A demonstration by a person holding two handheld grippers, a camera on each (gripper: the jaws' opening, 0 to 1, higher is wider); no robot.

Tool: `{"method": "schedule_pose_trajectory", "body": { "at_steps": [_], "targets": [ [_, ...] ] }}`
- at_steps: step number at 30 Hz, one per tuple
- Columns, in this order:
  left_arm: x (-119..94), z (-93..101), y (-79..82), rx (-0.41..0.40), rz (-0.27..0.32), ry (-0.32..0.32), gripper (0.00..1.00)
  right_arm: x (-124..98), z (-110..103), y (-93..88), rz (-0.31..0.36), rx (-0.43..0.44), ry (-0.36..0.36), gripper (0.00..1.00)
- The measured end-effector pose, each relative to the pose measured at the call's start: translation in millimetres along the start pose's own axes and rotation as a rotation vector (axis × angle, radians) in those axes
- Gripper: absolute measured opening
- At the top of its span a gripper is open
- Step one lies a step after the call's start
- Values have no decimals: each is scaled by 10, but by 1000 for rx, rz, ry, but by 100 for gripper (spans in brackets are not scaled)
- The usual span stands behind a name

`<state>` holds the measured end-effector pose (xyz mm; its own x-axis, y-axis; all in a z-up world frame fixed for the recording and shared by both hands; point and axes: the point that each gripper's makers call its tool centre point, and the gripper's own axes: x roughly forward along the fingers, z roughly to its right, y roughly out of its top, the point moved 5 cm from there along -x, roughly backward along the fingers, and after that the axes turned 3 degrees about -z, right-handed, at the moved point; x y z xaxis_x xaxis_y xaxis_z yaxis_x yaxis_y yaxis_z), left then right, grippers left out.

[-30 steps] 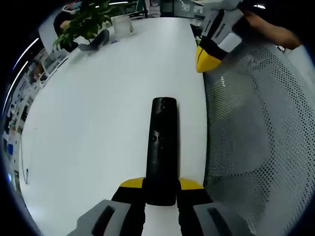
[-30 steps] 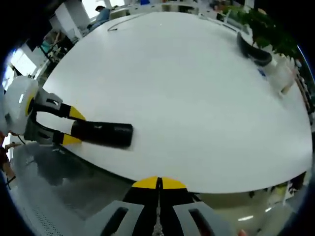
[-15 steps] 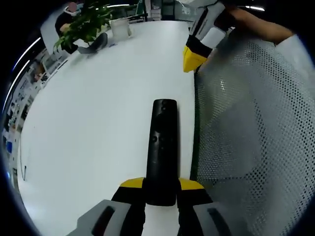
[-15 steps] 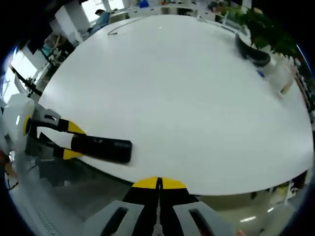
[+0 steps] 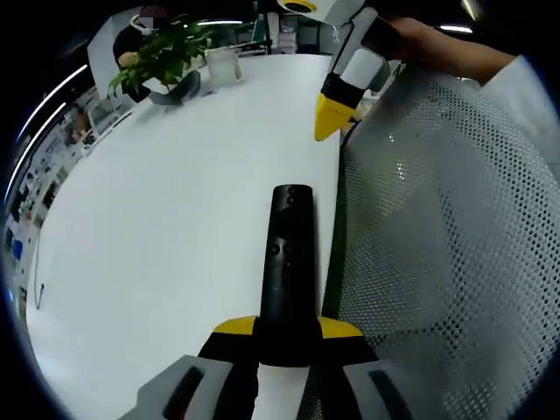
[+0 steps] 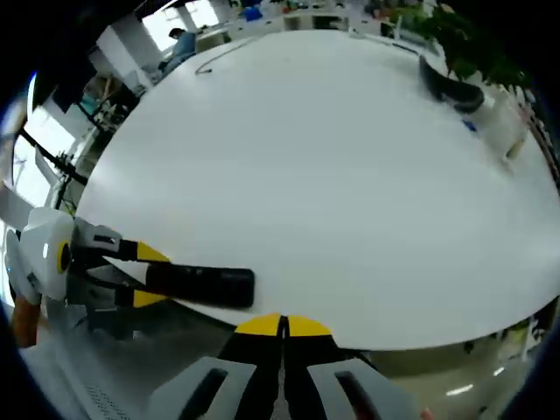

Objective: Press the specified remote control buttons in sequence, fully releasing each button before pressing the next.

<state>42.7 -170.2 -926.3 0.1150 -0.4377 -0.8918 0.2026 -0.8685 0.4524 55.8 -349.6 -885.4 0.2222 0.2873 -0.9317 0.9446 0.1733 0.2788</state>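
1. Since a second ago your right tongs (image 5: 337, 114) have come closer to the remote control (image 5: 287, 267): in the left gripper view their yellow tip now hangs over the white surface (image 5: 157, 227), near the remote's far end but apart from it.
2. You hold the remote in the left tongs (image 5: 287, 337), which are clamped on its near end; the black bar juts forward, with its far end over the surface's edge and its button face up.
3. In the right gripper view the same remote (image 6: 201, 285) lies across the near edge of the surface (image 6: 332, 157), gripped by the left tongs (image 6: 144, 276) at its left end.
4. Your right tongs (image 6: 282, 328) have their yellow tips together, carrying nothing.
5. Judged by its look, the remote is a light, stiff plastic bar with a smooth shell. A grip on one end leaves a long lever, so a press far out may tip it. Keep the clamp on the bare near end, off the buttons, and press straight down with the closed tip.
6. No button seems pressed yet; the small round ones show mid-body in the left gripper view, too small to tell apart.
7. Far across the surface stands a white pot (image 5: 223, 63) beside a leafy plant (image 5: 162, 54); I cannot tell whether the plant grows in it.
8. A dark curved object (image 6: 448, 89) lies next to the plant.
9. A mesh chair back (image 5: 437, 262) fills the right side beyond the surface's edge.
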Motion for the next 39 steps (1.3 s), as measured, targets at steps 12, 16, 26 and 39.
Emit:
{"method": "schedule_pose_trajectory", "body": {
  "at_steps": [12, 16, 26, 39],
  "targets": [
    [21, 55, -37, 73, 50, 37, 23, 342, -351, 198, -15, 40, 155, 0],
    [22, 44, -61, 59, 95, 26, 23, 451, -353, 106, -92, 44, 161, 0],
    [28, 48, -59, 55, 136, 22, 23, 384, -343, 43, -111, 57, 117, 0],
    [34, 27, -63, 38, 144, 11, 23, 427, -318, 40, -129, 51, 108, 0]
  ]
}}
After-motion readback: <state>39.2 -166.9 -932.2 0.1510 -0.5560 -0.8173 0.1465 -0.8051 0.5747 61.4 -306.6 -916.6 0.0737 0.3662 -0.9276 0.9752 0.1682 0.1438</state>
